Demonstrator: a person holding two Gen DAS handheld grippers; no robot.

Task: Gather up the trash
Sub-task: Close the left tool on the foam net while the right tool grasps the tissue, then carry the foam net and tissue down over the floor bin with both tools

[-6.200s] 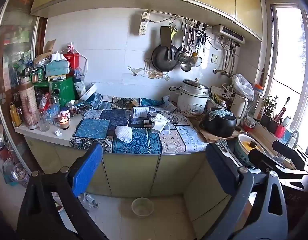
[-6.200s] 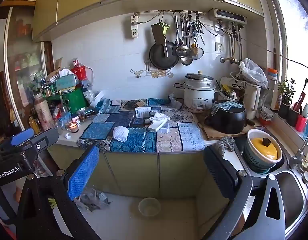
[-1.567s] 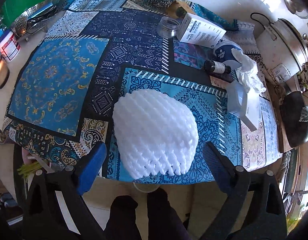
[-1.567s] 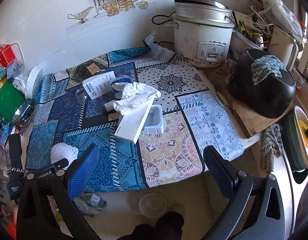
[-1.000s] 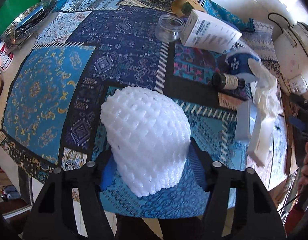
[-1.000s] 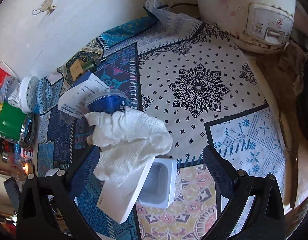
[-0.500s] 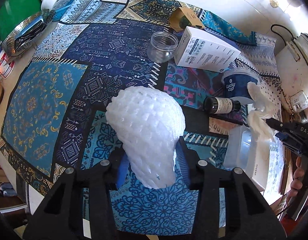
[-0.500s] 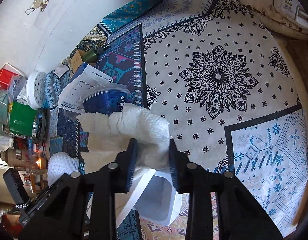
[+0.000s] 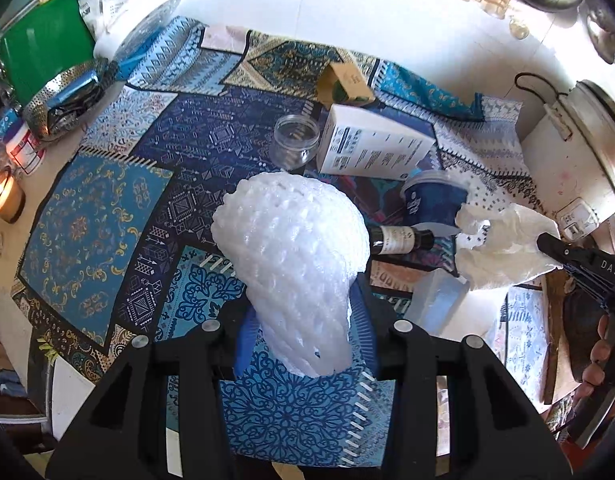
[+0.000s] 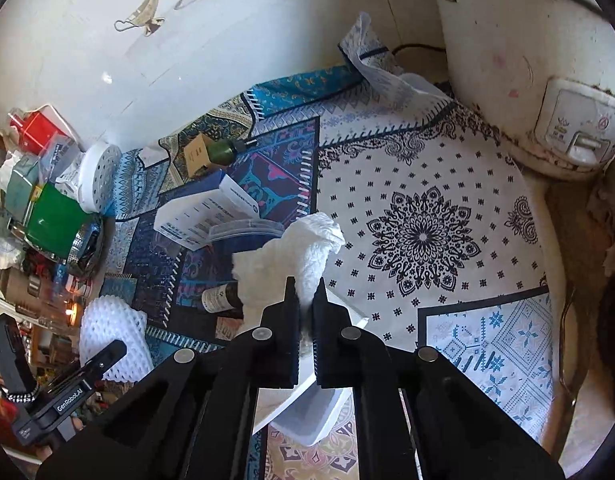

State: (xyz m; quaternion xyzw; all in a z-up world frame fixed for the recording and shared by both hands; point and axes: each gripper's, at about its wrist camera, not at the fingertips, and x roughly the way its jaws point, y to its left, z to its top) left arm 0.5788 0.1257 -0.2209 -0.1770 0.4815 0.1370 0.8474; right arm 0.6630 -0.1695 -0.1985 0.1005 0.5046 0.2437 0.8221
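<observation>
My left gripper [image 9: 305,324] is shut on a white foam fruit net [image 9: 295,256] and holds it above the patterned cloth [image 9: 91,216]. The net also shows in the right wrist view [image 10: 111,340]. My right gripper [image 10: 305,296] is shut on a crumpled white paper towel [image 10: 299,256], lifted above an open white box [image 10: 311,416]. The towel also shows in the left wrist view [image 9: 503,248], with the right gripper [image 9: 547,242] on it.
On the cloth lie a dark blue cup [image 9: 433,200], a small brown bottle [image 9: 399,240], a clear jar [image 9: 297,140], a white carton [image 9: 371,148] and a cardboard box [image 9: 343,84]. A rice cooker [image 10: 527,52] stands at the right. A lit candle [image 9: 1,196] is at the left.
Both grippers closed on their items and lifted them: the left raised the foam net off the cloth, the right pinched the paper towel and pulled it up from the box.
</observation>
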